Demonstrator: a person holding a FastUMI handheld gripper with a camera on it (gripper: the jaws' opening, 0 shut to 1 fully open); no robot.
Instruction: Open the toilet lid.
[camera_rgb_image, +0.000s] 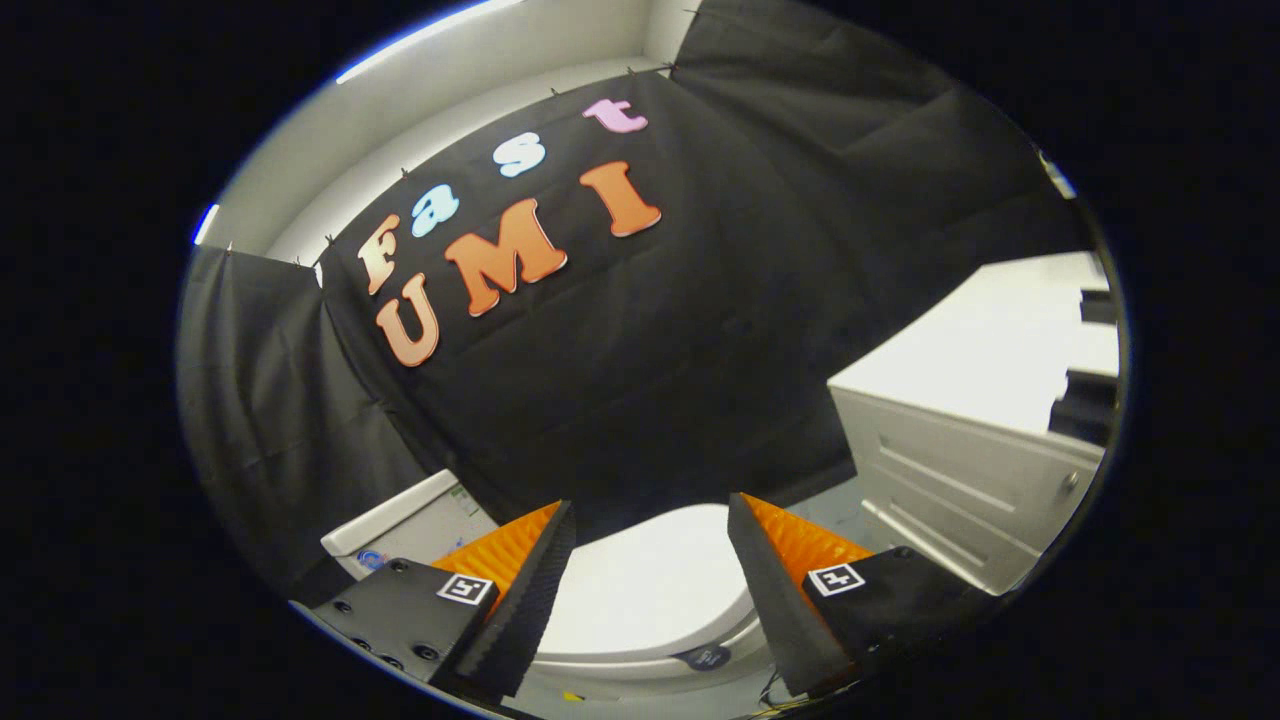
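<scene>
Toilet lid: down, below and between my gripper fingers.
Gripper: fingers apart, gripping nothing.
Risk: I probably can't see its front edge; fingers may slip off.

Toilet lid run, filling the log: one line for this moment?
phase: approach | gripper: open, holding nothing | toilet lid: closed, between and beyond jaws | cabinet: beside toilet

Grey floor carries white toilet, white drawer cabinet.
</scene>
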